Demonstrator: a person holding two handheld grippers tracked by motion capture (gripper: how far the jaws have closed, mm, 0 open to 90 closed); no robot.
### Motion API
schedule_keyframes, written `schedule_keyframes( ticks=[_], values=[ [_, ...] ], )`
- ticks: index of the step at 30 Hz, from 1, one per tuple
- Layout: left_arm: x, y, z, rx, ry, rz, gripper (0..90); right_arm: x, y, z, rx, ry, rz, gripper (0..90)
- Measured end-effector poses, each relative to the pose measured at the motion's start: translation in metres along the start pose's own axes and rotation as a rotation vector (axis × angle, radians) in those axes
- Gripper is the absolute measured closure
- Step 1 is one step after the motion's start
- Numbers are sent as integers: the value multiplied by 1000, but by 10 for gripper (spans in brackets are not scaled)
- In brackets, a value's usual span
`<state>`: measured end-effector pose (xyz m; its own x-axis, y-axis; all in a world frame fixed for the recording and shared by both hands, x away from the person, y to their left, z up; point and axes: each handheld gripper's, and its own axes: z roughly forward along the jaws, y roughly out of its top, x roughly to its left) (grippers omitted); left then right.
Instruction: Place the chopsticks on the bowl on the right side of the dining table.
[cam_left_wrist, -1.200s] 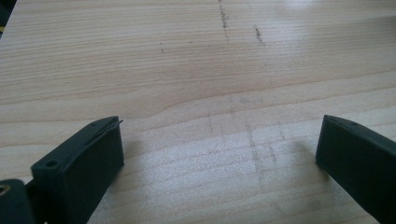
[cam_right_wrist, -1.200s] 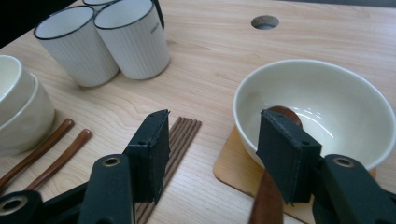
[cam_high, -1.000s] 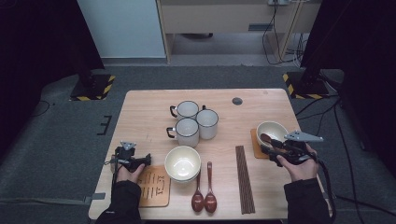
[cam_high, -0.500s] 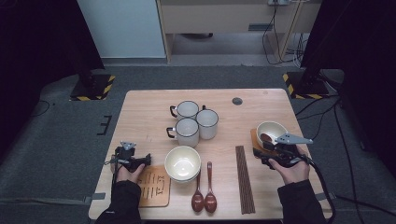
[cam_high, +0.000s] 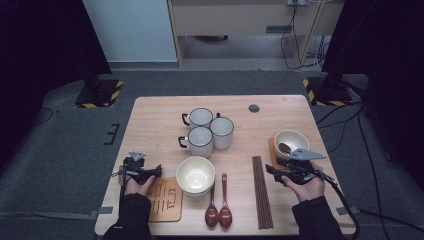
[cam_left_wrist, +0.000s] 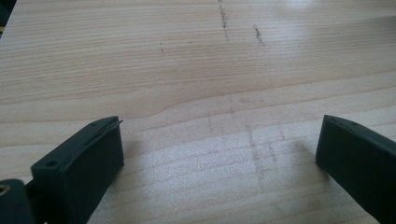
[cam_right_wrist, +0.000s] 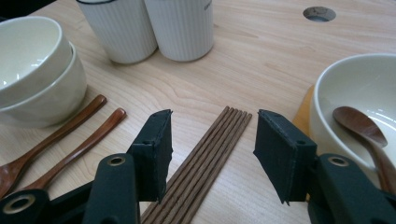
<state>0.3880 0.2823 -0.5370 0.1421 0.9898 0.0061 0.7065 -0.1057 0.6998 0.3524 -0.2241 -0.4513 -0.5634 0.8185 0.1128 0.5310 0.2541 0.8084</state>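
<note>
My right gripper (cam_high: 271, 170) is open and points left at the near right of the table. Several dark wooden chopsticks (cam_right_wrist: 210, 154) lie side by side on the wood below the gap between its jaws; the pads (cam_right_wrist: 156, 149) stand apart from them. To its right a white bowl (cam_right_wrist: 355, 88) holds a brown spoon (cam_right_wrist: 359, 123) and sits on an orange coaster (cam_high: 272, 150). My left gripper (cam_left_wrist: 219, 154) is open over bare table (cam_left_wrist: 196, 70) at the near left, with nothing between its jaws.
Three white mugs (cam_high: 200, 141) cluster at mid table. Two stacked white bowls (cam_high: 195, 175) stand near the front, with two wooden spoons (cam_high: 218, 205) beside them and a marked wooden board (cam_high: 164, 200) on their left. A round hole (cam_high: 254, 108) lies farther back.
My right gripper has moved left and toward the table's front, from beside the bowl with the spoon to over the chopsticks. The left gripper has stayed in place.
</note>
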Motion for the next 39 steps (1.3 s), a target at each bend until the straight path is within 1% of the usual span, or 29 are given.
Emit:
schedule_keyframes(
  ticks=[9, 11, 13, 14, 18, 19, 21, 23, 25, 30, 33, 38, 39],
  values=[
    [0, 0, 0, 0, 0, 0, 0, 3, -9, 1, 4, -3, -3, 473],
    [0, 0, 0, 0, 0, 0, 0, 3, -11, 1, 10, -4, 0, 473],
    [0, 0, 0, 0, 0, 0, 0, 4, -12, 1, 28, -12, -6, 473],
    [0, 0, 0, 0, 0, 0, 0, 5, -12, 1, 28, -18, -11, 473],
    [0, 0, 0, 2, 0, 2, 0, 5, -14, 3, 39, -8, 8, 471],
    [0, 0, 0, 0, 0, 0, 0, 5, -16, 3, 43, -3, 20, 471],
    [0, 0, 0, 2, 0, 2, 0, 5, -19, 5, 48, -2, 24, 471],
    [0, 0, 0, 2, 0, 3, 0, 5, -21, 6, 50, -8, 21, 471],
    [0, 0, 0, 2, 0, 2, 0, 5, -24, 7, 55, -20, 8, 471],
    [0, 0, 0, 0, 0, 0, 0, 4, -31, 9, 64, -26, 11, 474],
    [0, 0, 0, 0, 0, 0, 0, 4, -34, 11, 77, -35, 3, 482],
    [0, 0, 0, 0, 0, 1, 0, 5, -36, 15, 101, -31, -9, 509],
    [0, 0, 0, 2, 0, 2, 0, 6, -37, 16, 108, -28, -4, 522]
  ],
)
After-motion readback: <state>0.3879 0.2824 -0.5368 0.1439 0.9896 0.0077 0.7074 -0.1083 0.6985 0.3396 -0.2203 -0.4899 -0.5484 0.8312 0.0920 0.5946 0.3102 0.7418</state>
